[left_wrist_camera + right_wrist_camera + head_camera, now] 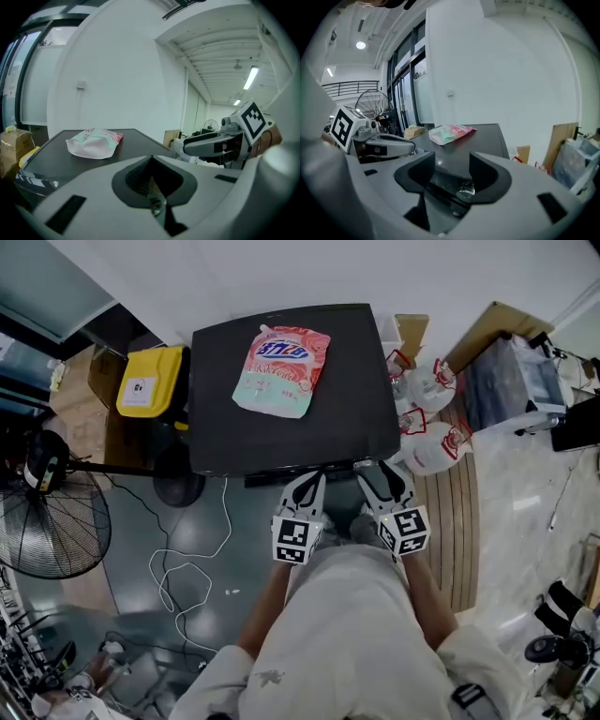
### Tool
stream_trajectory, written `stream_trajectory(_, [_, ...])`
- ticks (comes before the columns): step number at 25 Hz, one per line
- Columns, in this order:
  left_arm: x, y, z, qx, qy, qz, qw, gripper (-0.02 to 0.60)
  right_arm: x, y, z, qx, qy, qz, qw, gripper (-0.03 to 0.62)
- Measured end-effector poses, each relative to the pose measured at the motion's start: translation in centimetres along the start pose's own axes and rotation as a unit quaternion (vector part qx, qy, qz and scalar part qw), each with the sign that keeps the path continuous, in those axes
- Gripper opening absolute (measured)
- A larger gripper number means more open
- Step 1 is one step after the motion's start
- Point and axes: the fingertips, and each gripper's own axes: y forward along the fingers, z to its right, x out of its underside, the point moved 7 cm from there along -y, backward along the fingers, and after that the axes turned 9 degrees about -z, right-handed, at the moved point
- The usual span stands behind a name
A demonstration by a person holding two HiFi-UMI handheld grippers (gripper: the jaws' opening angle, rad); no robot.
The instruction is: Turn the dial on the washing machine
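**Dial sits free between open right jaws at the washer's front edge**

At the left, the left gripper (310, 482) hovers by the front lip of the black, flat-topped washing machine (281, 432); its dark pads are drawn together with nothing between them.

On the lid further back lies a soft pink-and-mint plastic detergent pouch (281, 369), well apart from both tools.

To the right, the right gripper (384, 474) points at the same front edge. Its jaws stand apart and clamp nothing. In the right gripper view, the small round silvery dial (465, 190) shows low in the gap, on the dark control strip close to the right-hand pad and seemingly clear of both.

The dial looks like a stiff knob fixed to the panel, so it should turn on its own axis rather than lift or shift. Its shiny rim is likely slippery, though the view is too dim to tell whether it is ribbed. The best hold is probably across the rim, pads on opposite sides, square to the axis, firm enough not to skid.

Jaws apart and off the dial would suit either coming in to grasp or drawing away after a turn.
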Motion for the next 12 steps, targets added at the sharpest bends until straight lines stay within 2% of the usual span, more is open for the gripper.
stream_trajectory(12, [-2.4,-0.5,-0.6,-0.001,0.012,0.028,0.9995,0.012,-1.9,0.3,-0.4,0.002,-0.006,0.018,1.0,0.224])
